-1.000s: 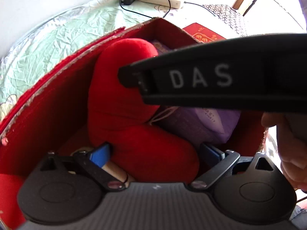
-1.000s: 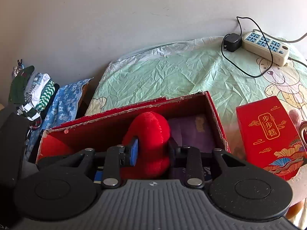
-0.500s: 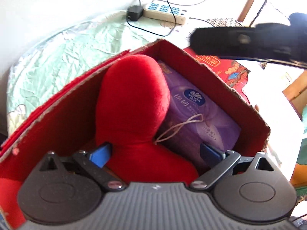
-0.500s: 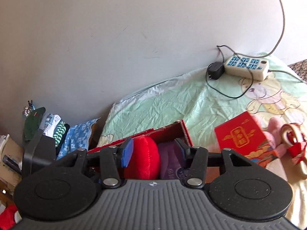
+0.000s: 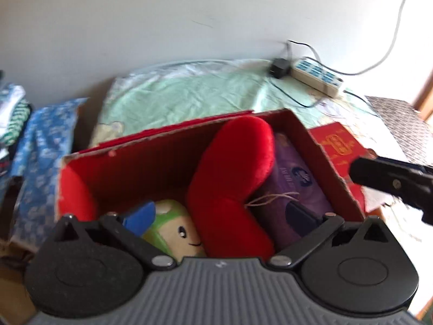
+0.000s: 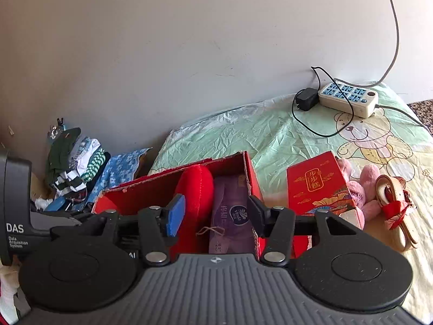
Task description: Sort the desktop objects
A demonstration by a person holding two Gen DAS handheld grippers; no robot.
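Grey wall behind, w/ a crumpled mint-green cloth (image 6: 243, 132) covering the bench. Red cardboard box (image 5: 327, 162) is sitting near the front, open-topped; its near wall is getting cut off by both tongs' bodies. Inside: red plush (image 5: 232, 178) leaning upright, purple tissue pack (image 5: 295, 181) wedged btw plush and right wall, partly hidden under the plush. A green-capped doll face (image 5: 173, 227) is showing in left wrist view only, lower half hidden. Another red shape at the box's left end (image 5: 73, 200), can't tell what it is.

Left tongs (image 5: 219, 216) are hovering over the box, spread wide, gripping nothing. Right tongs (image 6: 213, 214) are also spread apart, empty, above the box's right end.

Red gift box (image 6: 316, 184) is standing just beside the cardboard box, a pink plush (image 6: 362, 187) half hidden behind it, a tan strap item (image 6: 395, 205) near that. Power strip (image 6: 349, 98) w/ black adapter (image 6: 305, 98) is lying by the wall. Left view is blurry.
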